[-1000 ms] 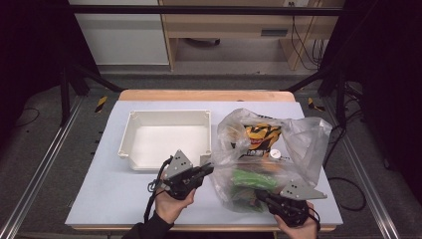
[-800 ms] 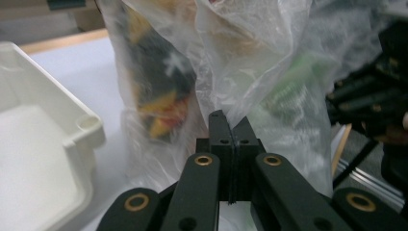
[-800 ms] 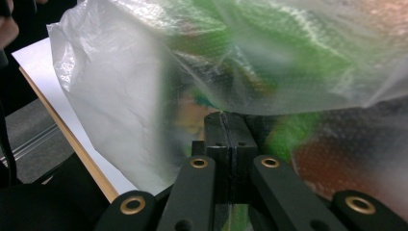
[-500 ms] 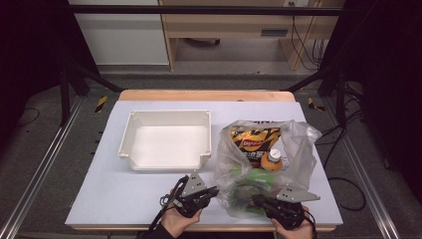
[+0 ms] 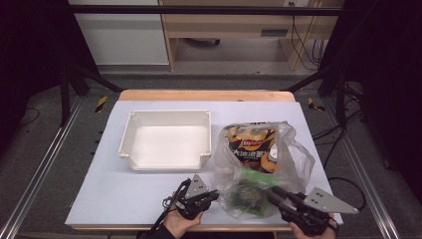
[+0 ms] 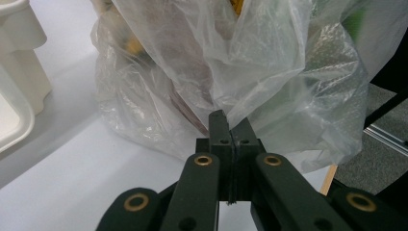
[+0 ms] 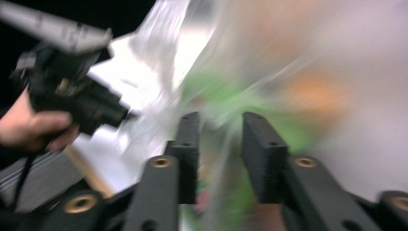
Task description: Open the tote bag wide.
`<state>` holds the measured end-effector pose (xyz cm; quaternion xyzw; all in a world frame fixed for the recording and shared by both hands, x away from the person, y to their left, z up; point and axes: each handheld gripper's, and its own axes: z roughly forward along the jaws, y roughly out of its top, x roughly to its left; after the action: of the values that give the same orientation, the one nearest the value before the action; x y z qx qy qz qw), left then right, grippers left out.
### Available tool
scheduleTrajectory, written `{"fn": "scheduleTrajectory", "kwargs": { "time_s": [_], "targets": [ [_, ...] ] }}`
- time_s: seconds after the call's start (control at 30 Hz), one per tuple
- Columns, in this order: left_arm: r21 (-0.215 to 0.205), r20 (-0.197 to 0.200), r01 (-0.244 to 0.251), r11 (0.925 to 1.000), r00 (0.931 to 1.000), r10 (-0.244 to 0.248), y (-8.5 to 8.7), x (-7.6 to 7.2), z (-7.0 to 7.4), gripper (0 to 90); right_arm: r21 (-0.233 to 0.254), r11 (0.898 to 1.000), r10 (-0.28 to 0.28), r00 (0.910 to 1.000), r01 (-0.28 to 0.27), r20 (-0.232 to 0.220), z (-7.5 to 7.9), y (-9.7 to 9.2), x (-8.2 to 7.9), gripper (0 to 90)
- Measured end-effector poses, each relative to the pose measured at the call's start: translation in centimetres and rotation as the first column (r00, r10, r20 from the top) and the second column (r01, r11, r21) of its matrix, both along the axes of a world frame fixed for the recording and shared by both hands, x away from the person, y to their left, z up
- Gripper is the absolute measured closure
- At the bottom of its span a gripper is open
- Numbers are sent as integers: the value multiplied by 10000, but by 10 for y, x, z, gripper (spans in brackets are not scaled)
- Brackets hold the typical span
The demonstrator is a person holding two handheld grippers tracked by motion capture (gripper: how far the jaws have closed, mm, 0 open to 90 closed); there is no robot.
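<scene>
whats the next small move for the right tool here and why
Probably close the right tool on the plastic bag: its jaws have just been opening and stand apart with film between them, while the left tool is shut on the bag's other edge, so the mouth could then be spread.

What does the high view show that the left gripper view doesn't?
High view: the whole pale tabletop and the printed front of the yellow-and-black crisp packet. Left gripper view: up close, how the left gripper has its jaws shut, pinching a fold of film. Both: the clear crinkly plastic bag that holds the packet, and the white plastic tray beside it.
</scene>
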<state>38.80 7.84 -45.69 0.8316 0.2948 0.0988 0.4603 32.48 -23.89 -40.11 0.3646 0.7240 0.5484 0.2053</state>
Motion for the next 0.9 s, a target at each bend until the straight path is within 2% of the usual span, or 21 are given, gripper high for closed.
{"fn": "scheduleTrajectory", "kwargs": {
  "time_s": [0.07, 0.1, 0.13, 0.17, 0.2, 0.23, 0.27, 0.4, 0.43, 0.47, 0.53, 0.57, 0.6, 0.63, 0.7, 0.73, 0.83, 0.9],
  "targets": [
    [12, 10, 1, 10000, 10000, -1, 0, 0, 0, 900, 112, 9982, -597, 9977, 594, 317, 10, -10, -2, 536],
    [13, 21, 11, 10000, 10000, -11, 0, 0, 0, 900, 205, 9964, -833, 9956, 825, 425, 12, -15, -2, 525],
    [13, 21, 11, 10000, 10000, -11, 0, 0, 0, 900, 205, 9964, -833, 9956, 825, 425, 12, -15, -2, 525],
    [16, 24, 10, 10000, 10000, -10, 0, 0, 0, 900, 281, 9929, -1169, 9919, 1156, 506, 16, -24, -3, 483],
    [28, 29, 0, 10000, 10000, 0, 0, 0, 0, 900, 281, 9929, -1169, 9919, 1156, 506, 16, -24, -3, 483],
    [27, 15, -3, 10000, 10000, 3, 0, 0, 0, 900, 222, 9869, -1610, 9850, 1599, 625, 17, -30, -4, 428],
    [26, 6, -8, 10000, 10000, 8, 0, 0, 0, 900, 180, 9840, -1780, 9816, 1772, 689, 17, -33, -4, 397],
    [63, 40, -36, 10000, 10000, 36, 1, 0, 0, 900, 10, 9722, -2338, 9694, 2343, 747, 12, -40, 1, 299],
    [63, 40, -36, 10000, 10000, 36, 1, 0, 0, 900, 10, 9722, -2338, 9694, 2343, 747, 12, -40, 1, 299],
    [48, 17, -51, 10000, 10000, 51, 1, 1, 0, 900, 25, 9682, -2499, 9665, 2502, 587, 10, -44, 3, 321],
    [47, 14, -72, 10000, 10000, 72, 1, 1, -1, 900, 71, 9698, -2440, 9686, 2439, 484, 8, -45, 4, 351],
    [52, 9, -69, 10000, 10000, 69, 1, 1, -1, 900, 50, 9726, -2325, 9717, 2325, 424, 6, -45, 4, 411],
    [58, 13, -74, 10000, 10000, 74, 1, 1, -1, 900, -142, 9813, -1914, 9811, 1919, 289, 3, -44, 5, 608],
    [66, 21, -83, 9999, 10000, 82, 1, 1, -1, 900, -142, 9813, -1914, 9811, 1919, 289, 3, -44, 5, 608],
    [82, 14, -84, 9999, 10000, 84, 2, 1, -1, 900, -337, 9837, -1765, 9842, 1767, 102, 0, -43, 5, 769],
    [95, 8, -84, 9999, 10000, 84, 2, 2, -2, 900, -412, 9847, -1698, 9855, 1695, -58, -2, -44, 5, 818],
    [167, -50, -130, 9998, 9999, 131, 2, 3, -4, 900, -500, 9859, -1624, 9852, 1597, -556, -9, -47, 5, 888],
    [253, -106, -152, 9996, 9998, 155, 2, 4, -7, 900, -766, 9839, -1692, 9791, 1613, -1126, -21, -50, 7, 894]
  ]
}}
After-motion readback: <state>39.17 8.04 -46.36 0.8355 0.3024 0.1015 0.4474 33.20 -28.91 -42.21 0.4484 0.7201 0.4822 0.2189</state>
